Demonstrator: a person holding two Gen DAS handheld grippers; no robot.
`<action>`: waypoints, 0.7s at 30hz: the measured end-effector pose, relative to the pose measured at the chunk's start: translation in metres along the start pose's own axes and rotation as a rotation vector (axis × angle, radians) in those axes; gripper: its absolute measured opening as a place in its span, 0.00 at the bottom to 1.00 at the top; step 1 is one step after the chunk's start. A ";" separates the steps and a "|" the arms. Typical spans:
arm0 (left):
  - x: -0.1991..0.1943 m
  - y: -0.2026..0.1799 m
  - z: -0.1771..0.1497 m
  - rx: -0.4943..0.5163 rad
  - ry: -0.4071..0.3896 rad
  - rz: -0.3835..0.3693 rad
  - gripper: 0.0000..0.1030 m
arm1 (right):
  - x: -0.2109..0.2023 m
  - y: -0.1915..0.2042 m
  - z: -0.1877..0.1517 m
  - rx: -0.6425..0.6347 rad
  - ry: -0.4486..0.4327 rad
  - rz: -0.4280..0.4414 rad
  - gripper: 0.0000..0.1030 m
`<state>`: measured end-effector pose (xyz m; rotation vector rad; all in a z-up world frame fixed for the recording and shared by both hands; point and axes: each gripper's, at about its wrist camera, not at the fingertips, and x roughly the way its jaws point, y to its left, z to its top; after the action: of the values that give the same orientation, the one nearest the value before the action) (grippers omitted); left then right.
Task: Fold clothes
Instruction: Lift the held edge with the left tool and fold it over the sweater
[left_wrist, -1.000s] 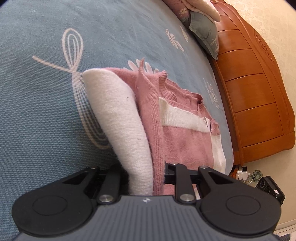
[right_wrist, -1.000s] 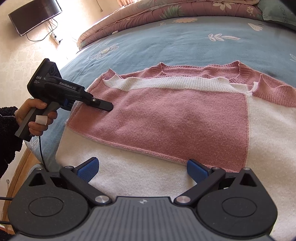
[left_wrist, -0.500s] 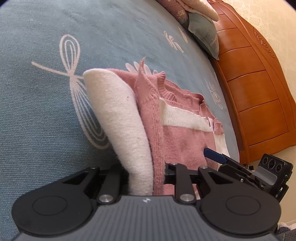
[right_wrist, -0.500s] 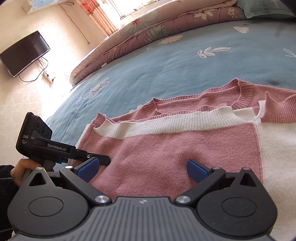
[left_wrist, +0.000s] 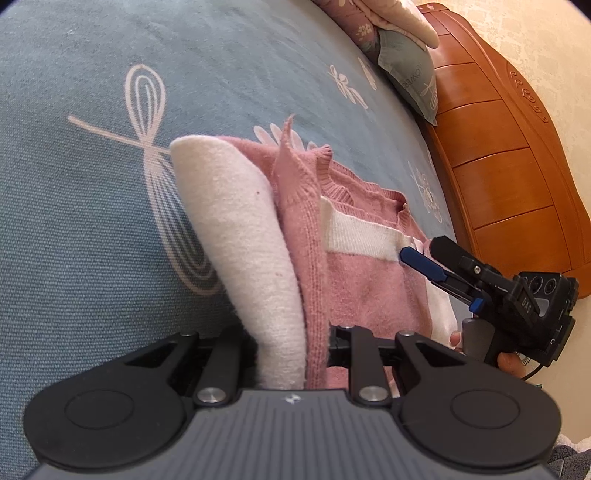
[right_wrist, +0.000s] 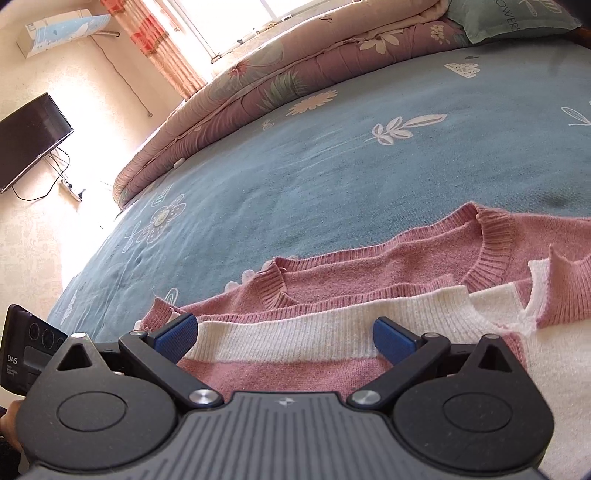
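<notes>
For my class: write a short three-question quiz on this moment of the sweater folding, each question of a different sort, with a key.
1. True or false: the left gripper is shut on a fold of the sweater.
2. Multiple choice: the right gripper has its jaws A) clamped on the collar, B) open over the white ribbed band, C) shut on the pillow.
3. Fill in: the sweater lies on a blue ______ with a flower print.

Key
1. True: white and pink layers run between its closed fingers.
2. B: the blue pads stand wide apart, with nothing pinched.
3. Bedspread.
</notes>
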<state>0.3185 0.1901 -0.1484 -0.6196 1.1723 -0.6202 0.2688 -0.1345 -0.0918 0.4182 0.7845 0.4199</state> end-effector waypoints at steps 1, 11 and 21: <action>0.000 0.000 0.000 -0.006 -0.001 0.003 0.22 | -0.007 -0.001 -0.003 0.001 -0.005 -0.001 1.00; -0.007 -0.021 -0.003 -0.001 -0.009 0.076 0.18 | -0.090 -0.025 -0.036 -0.051 -0.006 -0.039 1.00; -0.024 -0.072 -0.004 0.080 -0.021 0.104 0.18 | -0.127 -0.035 -0.044 -0.065 -0.062 -0.011 1.00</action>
<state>0.2999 0.1581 -0.0820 -0.4930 1.1466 -0.5680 0.1626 -0.2189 -0.0631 0.3641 0.7104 0.4191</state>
